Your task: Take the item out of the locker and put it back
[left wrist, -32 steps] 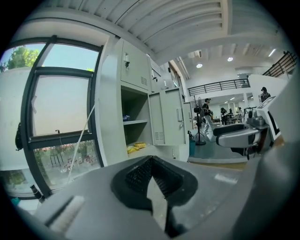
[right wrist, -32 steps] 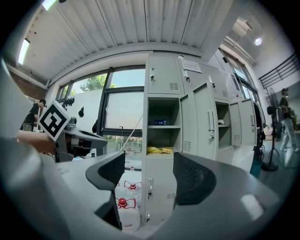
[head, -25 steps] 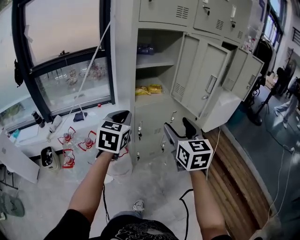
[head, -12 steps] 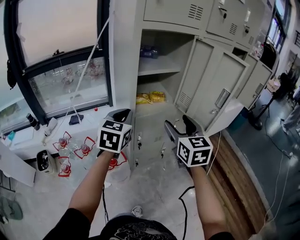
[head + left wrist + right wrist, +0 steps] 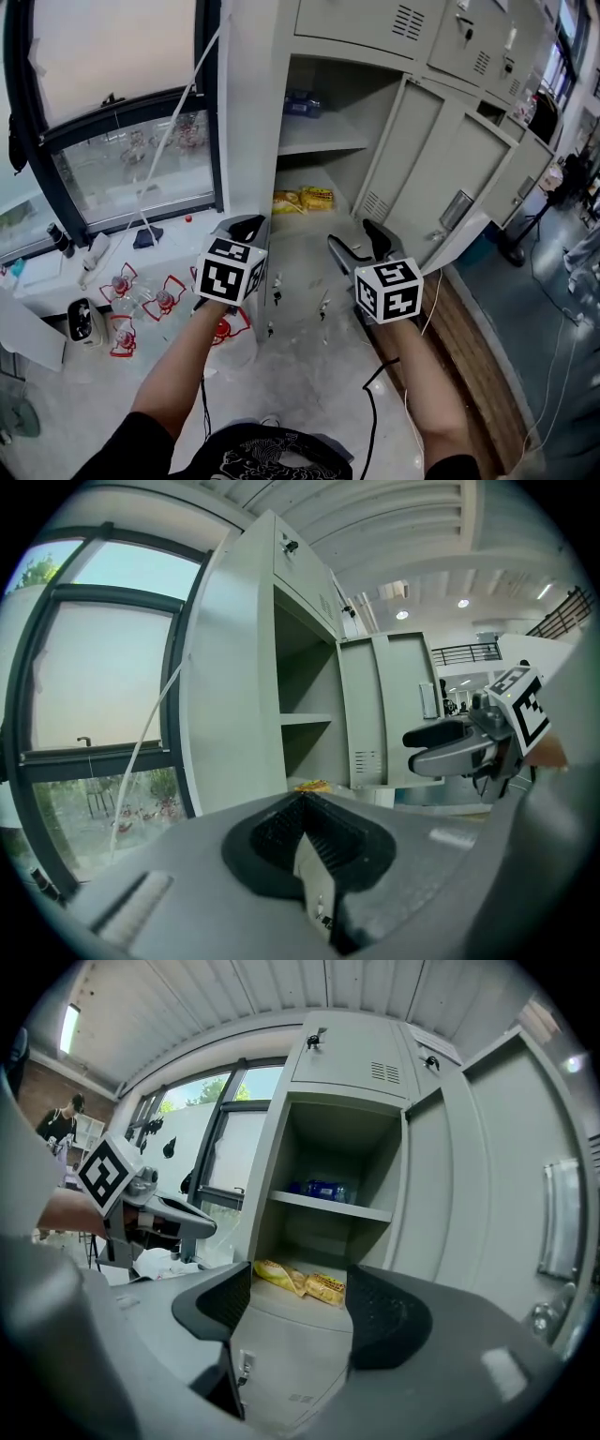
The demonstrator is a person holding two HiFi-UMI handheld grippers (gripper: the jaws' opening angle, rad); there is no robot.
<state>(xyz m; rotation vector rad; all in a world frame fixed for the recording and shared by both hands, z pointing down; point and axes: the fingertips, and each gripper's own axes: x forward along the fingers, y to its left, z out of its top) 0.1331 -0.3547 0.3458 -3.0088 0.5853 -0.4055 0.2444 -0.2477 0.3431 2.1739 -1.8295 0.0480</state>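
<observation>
Two grey hand-held grippers nearest, side by side in front of the body, each capped with a black-and-white marker cube. On the left gripper [image 5: 240, 225], jaws pressed together with nothing between. On the right gripper [image 5: 356, 240], jaws spread wide and empty, framing the lower shelf in the right gripper view.

Beyond them, a tall pale-grey metal locker [image 5: 248, 112], with its vented grey door [image 5: 412, 150] swung open to the right. On the lower shelf, a pair of crinkled yellow snack packets [image 5: 303, 200] lying flat, touching each other, well apart from both grippers. Higher and farther back, on the upper shelf, a small blue packet [image 5: 302, 103]. Off to the left, a dark-framed window [image 5: 112, 141].

Compared with a second ago: drawn closer to the locker, the open compartment now larger and more central in the head view, the shelves easier to see into. Same pose for both grippers throughout, left closed, right open.

Probably still the approach, then. Nothing gripped, nothing lifted, every item still inside on its shelf. Judging by the line of the open right jaws, most likely headed for the yellow packets, with some reach forward still needed before any grasp.
</observation>
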